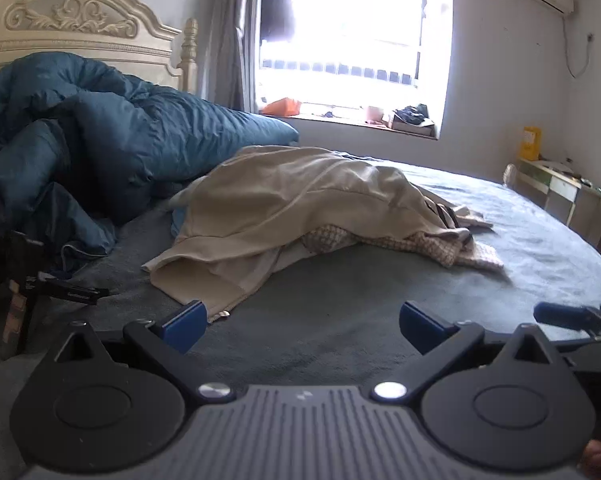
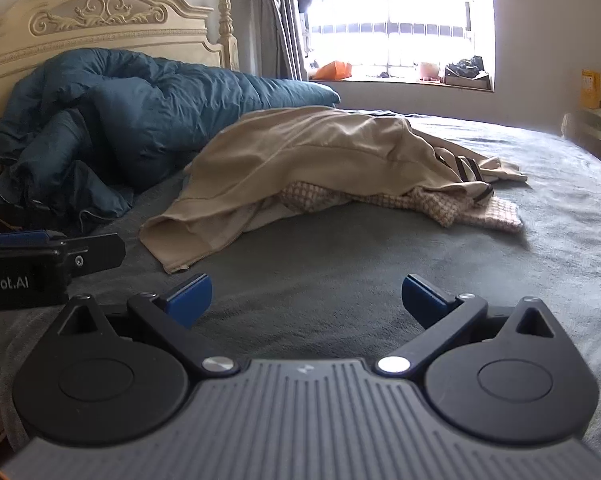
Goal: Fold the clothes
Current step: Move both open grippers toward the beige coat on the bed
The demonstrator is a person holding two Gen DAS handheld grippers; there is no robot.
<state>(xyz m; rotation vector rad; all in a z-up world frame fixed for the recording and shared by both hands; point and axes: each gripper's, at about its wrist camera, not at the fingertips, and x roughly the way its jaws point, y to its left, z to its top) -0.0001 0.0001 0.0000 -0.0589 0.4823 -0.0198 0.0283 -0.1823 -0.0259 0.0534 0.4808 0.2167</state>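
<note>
On the bed (image 1: 340, 340), both tongs, left (image 1: 302, 326) and right (image 2: 306, 300), wide apart, empty, near beige garment (image 1: 284, 200).

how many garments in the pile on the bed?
3 visible: a beige jacket on top, a cream checked knit poking out beneath its near-right edge, and a striped piece at the right end. More may be hidden underneath.

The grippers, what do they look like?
Both match. The left gripper and right gripper have blue finger pads, black arms on round black discs, silver bolts and a ribbed grey body. White "Robot.AI" lettering marks the left one's side.
</note>
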